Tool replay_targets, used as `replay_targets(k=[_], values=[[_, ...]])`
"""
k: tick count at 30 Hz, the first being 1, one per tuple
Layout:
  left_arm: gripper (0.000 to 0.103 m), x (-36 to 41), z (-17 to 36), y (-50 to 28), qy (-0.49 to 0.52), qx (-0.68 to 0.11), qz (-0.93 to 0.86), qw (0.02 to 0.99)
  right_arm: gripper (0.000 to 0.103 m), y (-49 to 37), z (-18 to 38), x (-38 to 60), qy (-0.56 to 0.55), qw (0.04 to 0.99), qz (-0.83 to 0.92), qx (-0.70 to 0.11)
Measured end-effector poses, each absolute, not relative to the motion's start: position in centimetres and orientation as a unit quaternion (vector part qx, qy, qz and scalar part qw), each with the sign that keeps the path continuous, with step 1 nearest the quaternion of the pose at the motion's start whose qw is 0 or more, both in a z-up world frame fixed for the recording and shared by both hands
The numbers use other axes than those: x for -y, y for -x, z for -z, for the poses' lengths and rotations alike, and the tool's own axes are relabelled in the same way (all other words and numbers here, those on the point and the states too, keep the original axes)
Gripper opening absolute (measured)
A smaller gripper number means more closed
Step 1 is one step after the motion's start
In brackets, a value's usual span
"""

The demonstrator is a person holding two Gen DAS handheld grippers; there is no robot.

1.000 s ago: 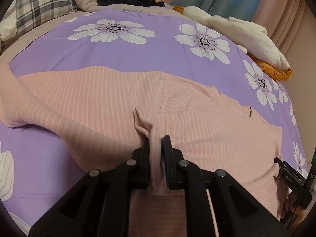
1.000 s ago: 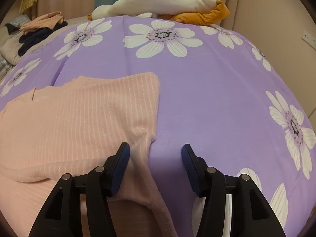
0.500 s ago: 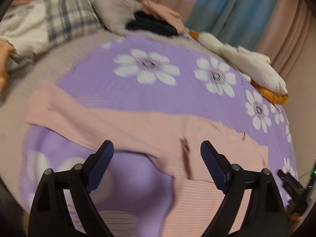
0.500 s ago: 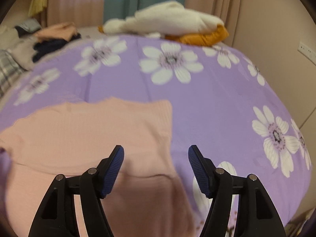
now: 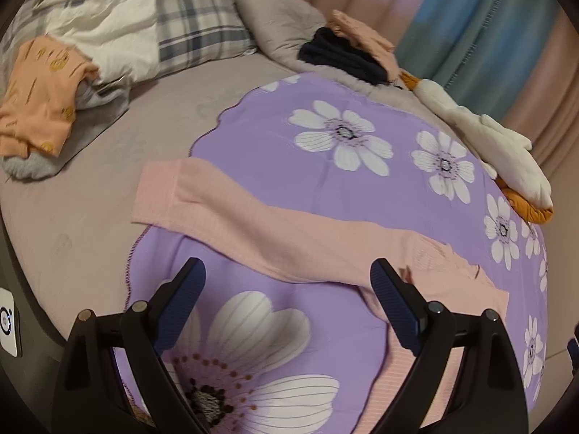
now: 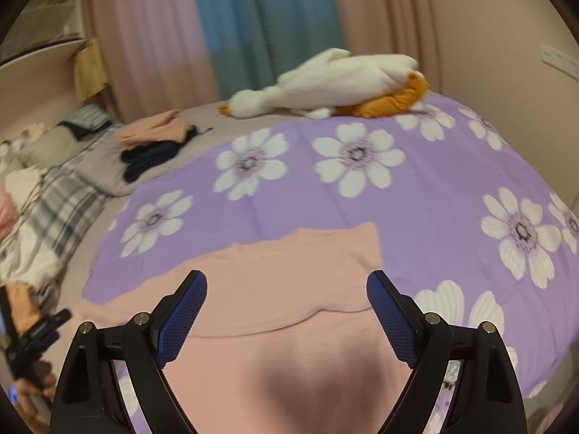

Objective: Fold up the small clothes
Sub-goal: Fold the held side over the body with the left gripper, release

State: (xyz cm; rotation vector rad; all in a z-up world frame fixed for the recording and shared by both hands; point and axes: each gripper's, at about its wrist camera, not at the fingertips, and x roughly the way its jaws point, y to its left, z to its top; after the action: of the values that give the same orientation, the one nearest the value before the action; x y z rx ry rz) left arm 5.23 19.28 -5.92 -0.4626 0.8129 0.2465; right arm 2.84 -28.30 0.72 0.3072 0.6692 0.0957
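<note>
Both tongs hang above the bed with nothing between their pads, the left gripper point(image 5: 287, 303) spread wide and the right gripper point(image 6: 286, 313) opening wider, while the pink top point(image 6: 289, 289) lies flat on the purple flowered blanket point(image 5: 289, 137) just beyond and under their tips. The long sleeve point(image 5: 224, 209) seems the next fold: I'd pinch it near the cuff and carry it across the body without dragging. Only the left view shows that sleeve stretched up-left of its tongs; the right shows the folded body and its crease.

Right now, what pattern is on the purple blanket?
White flowers with dark centres on the purple blanket; clearest in the right wrist view.
</note>
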Motion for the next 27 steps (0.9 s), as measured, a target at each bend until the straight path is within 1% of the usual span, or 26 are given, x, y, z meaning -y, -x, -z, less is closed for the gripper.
replay_targets(k=[4, 10, 12, 15, 16, 18, 20, 22, 24, 26, 27], values=[[0.093, -20.9, 6.9, -5.1, 0.242, -0.398, -0.124, 0.876, 0.089, -2.1, -1.5, 26.5, -0.154, 0.931, -0.090, -0.319], [0.091, -24.3, 8.6, -5.1, 0.300, -0.403, -0.127, 0.855, 0.089, -1.7, -1.5, 24.6, -0.147, 0.933, -0.098, -0.314], [0.088, -25.7, 9.2, -5.2, 0.331, -0.400, -0.126, 0.846, 0.089, -1.8, -1.0, 24.5, -0.155, 0.931, -0.096, -0.317], [0.079, -27.4, 10.3, -5.5, 0.369, -0.400, -0.129, 0.829, 0.089, -1.7, -0.4, 24.5, -0.171, 0.925, -0.094, -0.325], [0.073, -27.8, 10.6, -5.7, 0.378, -0.401, -0.129, 0.825, 0.089, -1.7, -0.1, 24.7, -0.176, 0.924, -0.090, -0.328], [0.070, -28.6, 11.5, -6.1, 0.398, -0.401, -0.129, 0.815, 0.089, -1.4, 0.1, 24.7, -0.181, 0.922, -0.087, -0.331], [0.061, -29.2, 12.1, -6.6, 0.409, -0.403, -0.134, 0.808, 0.089, -1.2, 0.4, 24.9, -0.185, 0.921, -0.086, -0.332], [0.061, -29.8, 12.6, -7.2, 0.413, -0.403, -0.138, 0.805, 0.089, -1.1, 0.8, 25.2, -0.188, 0.920, -0.082, -0.334], [0.058, -30.7, 13.6, -7.8, 0.430, -0.404, -0.144, 0.794, 0.089, -1.2, 1.1, 25.5, -0.191, 0.918, -0.080, -0.339], [0.048, -31.8, 14.6, -8.0, 0.463, -0.395, -0.146, 0.780, 0.089, -1.2, 1.3, 26.0, -0.201, 0.917, -0.080, -0.337], [0.046, -32.2, 14.9, -8.1, 0.473, -0.390, -0.146, 0.777, 0.089, -1.3, 1.4, 26.2, -0.205, 0.916, -0.080, -0.336]])
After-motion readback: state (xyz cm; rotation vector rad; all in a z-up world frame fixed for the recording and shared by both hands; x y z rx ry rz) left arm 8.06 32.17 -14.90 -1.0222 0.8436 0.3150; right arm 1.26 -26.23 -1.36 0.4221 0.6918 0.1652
